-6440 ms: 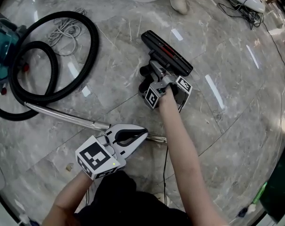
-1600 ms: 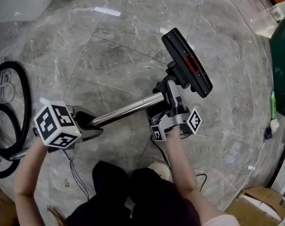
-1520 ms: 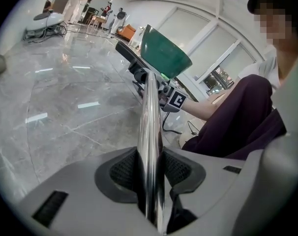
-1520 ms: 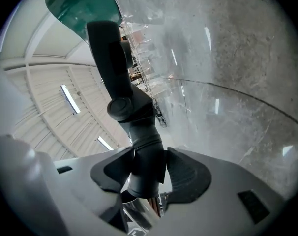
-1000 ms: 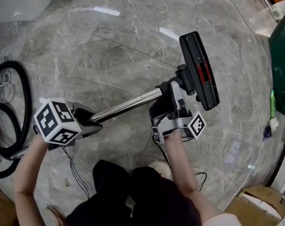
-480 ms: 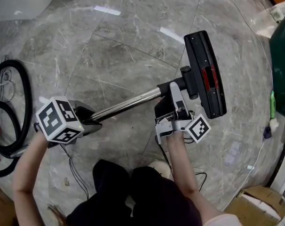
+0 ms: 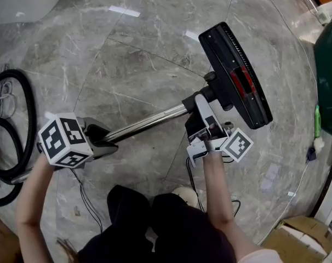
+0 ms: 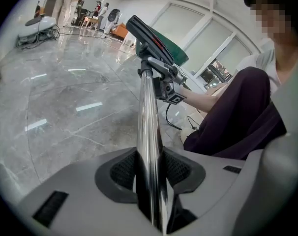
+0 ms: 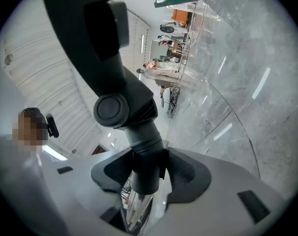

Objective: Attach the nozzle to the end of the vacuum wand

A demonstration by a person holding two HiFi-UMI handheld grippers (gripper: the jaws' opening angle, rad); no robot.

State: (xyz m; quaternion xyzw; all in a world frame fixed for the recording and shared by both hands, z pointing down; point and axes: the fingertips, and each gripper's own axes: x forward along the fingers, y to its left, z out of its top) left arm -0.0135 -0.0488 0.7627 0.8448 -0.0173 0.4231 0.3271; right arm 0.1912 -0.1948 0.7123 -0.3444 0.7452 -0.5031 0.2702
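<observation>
The person sits on the grey marble floor [image 7: 127,53] with both arms out, and the vacuum wand [image 7: 149,122] runs between the hands as a chrome tube, from about 8 o'clock in the head view up toward the middle.

The left tongs [image 7: 107,140] are closed on the wand's lower stretch. In the left gripper view the dark pads [image 8: 123,170] press on the tube from both sides, partway shut, with the wand [image 8: 149,122] rising straight ahead of them.

The right tongs [image 7: 198,107] grip the neck of the nozzle [image 7: 234,75], a wide black floor head. Its long body sits at about 1 o'clock, lifted off the floor and tilted, showing a red strip along the face turned up toward the camera. In the right gripper view the pads [image 9: 181,176] clamp the neck's round sleeve [image 9: 145,156]. They stand fairly wide because the sleeve is thick. Chrome tube shows just below the sleeve and meets its open end, though I cannot tell how deep it is seated.

A black hose [image 7: 12,130] loops on the floor at 9 o'clock. A thin cable [image 7: 84,196] trails by the person's legs, and a cardboard box [image 7: 303,234] sits at 5 o'clock.
</observation>
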